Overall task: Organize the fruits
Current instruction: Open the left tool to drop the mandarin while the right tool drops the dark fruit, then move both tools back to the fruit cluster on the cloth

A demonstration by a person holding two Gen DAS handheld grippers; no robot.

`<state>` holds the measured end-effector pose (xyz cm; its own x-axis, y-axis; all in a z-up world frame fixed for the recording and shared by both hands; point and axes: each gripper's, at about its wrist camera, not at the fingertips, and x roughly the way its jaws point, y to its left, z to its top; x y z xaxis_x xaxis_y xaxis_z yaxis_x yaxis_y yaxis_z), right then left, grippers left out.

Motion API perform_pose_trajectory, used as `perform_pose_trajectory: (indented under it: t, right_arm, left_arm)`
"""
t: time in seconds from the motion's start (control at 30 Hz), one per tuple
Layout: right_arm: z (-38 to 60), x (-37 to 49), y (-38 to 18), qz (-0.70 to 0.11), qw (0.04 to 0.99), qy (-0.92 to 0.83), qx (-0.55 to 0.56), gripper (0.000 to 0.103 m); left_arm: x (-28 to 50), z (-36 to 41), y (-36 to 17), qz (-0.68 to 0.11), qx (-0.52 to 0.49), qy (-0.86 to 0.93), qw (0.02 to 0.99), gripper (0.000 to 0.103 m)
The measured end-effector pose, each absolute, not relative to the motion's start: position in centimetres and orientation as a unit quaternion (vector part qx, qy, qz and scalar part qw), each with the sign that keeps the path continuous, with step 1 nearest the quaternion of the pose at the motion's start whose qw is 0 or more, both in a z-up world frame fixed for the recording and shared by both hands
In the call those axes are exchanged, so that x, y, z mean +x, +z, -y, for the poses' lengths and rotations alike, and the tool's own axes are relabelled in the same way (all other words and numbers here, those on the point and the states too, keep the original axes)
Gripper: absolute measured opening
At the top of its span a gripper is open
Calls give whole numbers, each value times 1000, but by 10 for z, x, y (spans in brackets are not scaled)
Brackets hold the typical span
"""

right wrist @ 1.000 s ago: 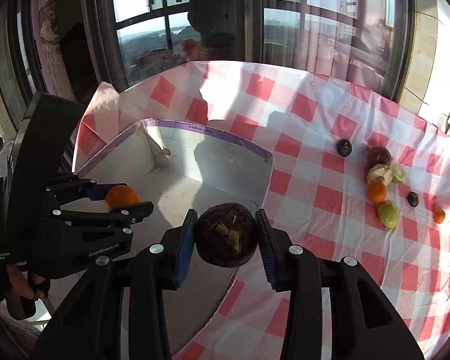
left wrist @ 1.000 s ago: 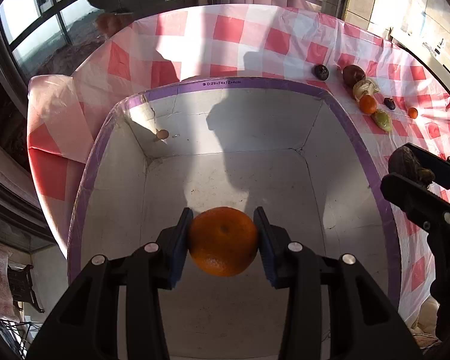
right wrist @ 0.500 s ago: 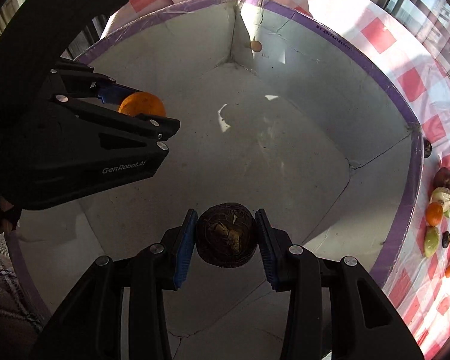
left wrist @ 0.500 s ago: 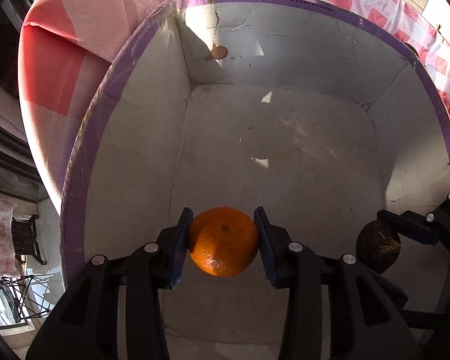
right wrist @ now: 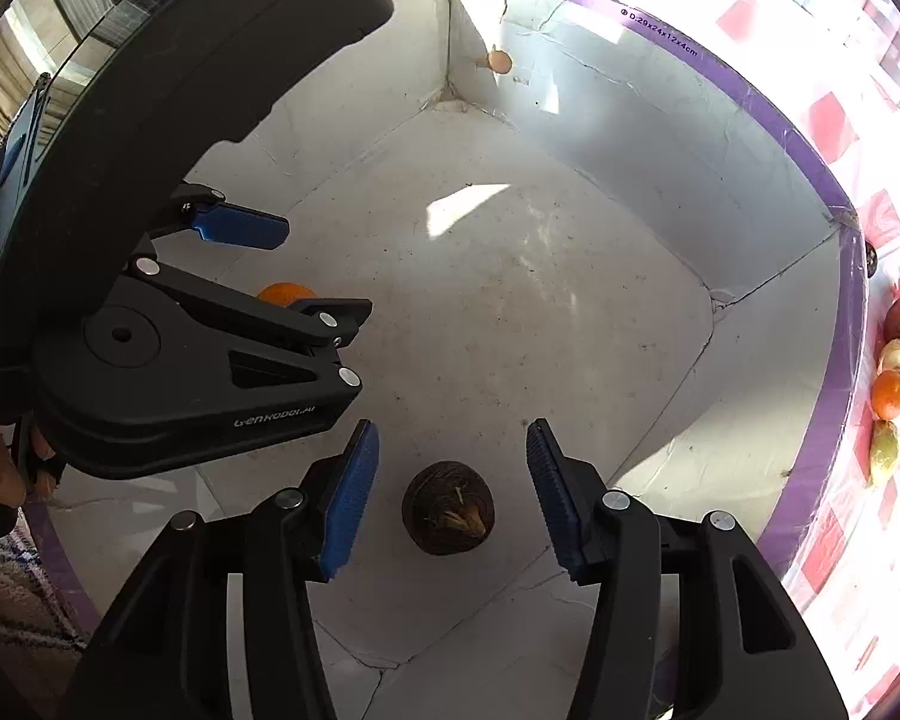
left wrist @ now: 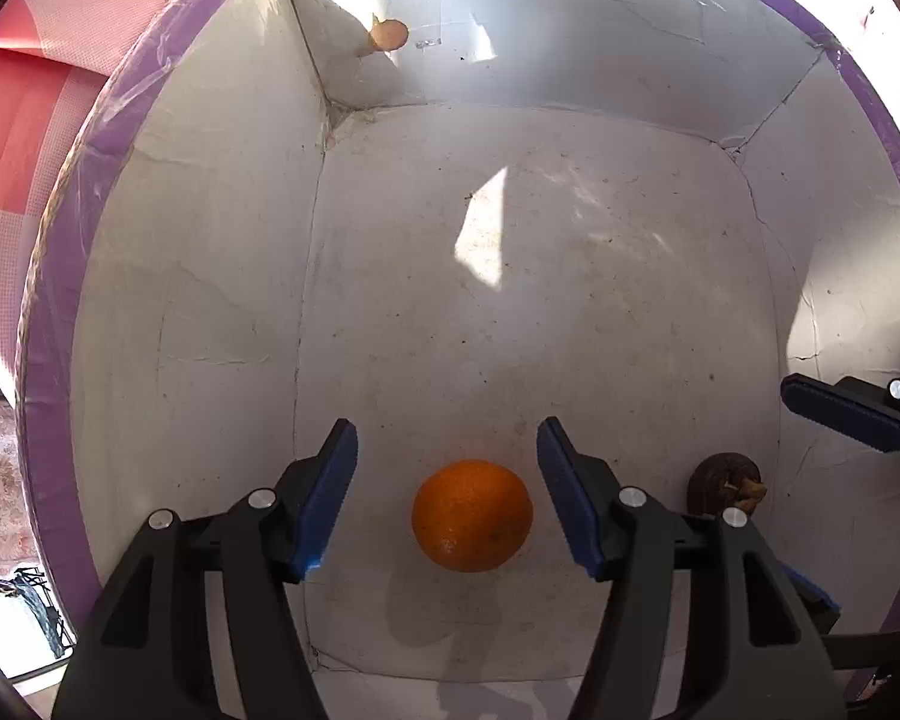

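Both grippers are inside a white box with a purple rim (left wrist: 54, 276) (right wrist: 834, 222). My left gripper (left wrist: 447, 468) is open, and an orange (left wrist: 473, 515) lies on the box floor between its jaws; the orange is partly hidden in the right wrist view (right wrist: 285, 292). My right gripper (right wrist: 447, 468) is open over a dark brown round fruit (right wrist: 448, 507) that rests on the floor, also seen in the left wrist view (left wrist: 723, 489). The left gripper (right wrist: 282, 270) stands to the left of the right one.
A row of several fruits (right wrist: 897, 384) lies on the red-checked tablecloth (right wrist: 834, 126) outside the box on the right. A small brown spot (left wrist: 388, 36) marks the far box wall. The box walls close in on all sides.
Both grippers went down into the box and opened. The orange and the dark fruit left the jaws and now lie on the box floor.
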<state>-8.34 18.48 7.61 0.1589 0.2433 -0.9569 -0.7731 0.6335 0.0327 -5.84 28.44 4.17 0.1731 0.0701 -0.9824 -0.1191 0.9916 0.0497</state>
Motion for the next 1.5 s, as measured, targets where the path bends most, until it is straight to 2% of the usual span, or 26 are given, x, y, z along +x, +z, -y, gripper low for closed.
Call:
perform_pose_trajectory:
  t: [0.53, 0.6, 0.67, 0.8, 0.9, 1.07, 1.13, 1.23, 1.5]
  right_arm:
    - [-181, -74, 83, -537, 735, 351, -220, 58]
    - [-181, -77, 85, -532, 738, 353, -218, 63]
    - [-179, -82, 90, -518, 747, 354, -222, 72]
    - [-168, -104, 110, -467, 767, 378, -225, 81]
    - [-144, -106, 130, -430, 795, 383, -189, 81]
    - [-83, -91, 152, -380, 849, 356, -93, 81]
    - [-52, -73, 150, -380, 865, 323, -47, 85]
    - [-8, -49, 136, -414, 873, 256, -14, 86]
    - [105, -22, 61, -523, 844, 123, -4, 86]
  left_arm:
    - [-75, -294, 44, -618, -19, 60, 783, 67]
    - [-77, -295, 52, -603, -31, 57, 795, 71]
    - [-80, -295, 65, -575, -41, 53, 816, 74]
    - [-94, -296, 96, -499, -66, 60, 862, 84]
    - [-100, -296, 123, -437, -88, 76, 892, 97]
    - [-94, -274, 183, -329, -76, 102, 936, 101]
    - [-82, -255, 202, -307, -65, 100, 944, 101]
    - [-57, -219, 211, -333, -66, 72, 938, 101]
    - [-5, -92, 174, -423, -86, -29, 902, 101]
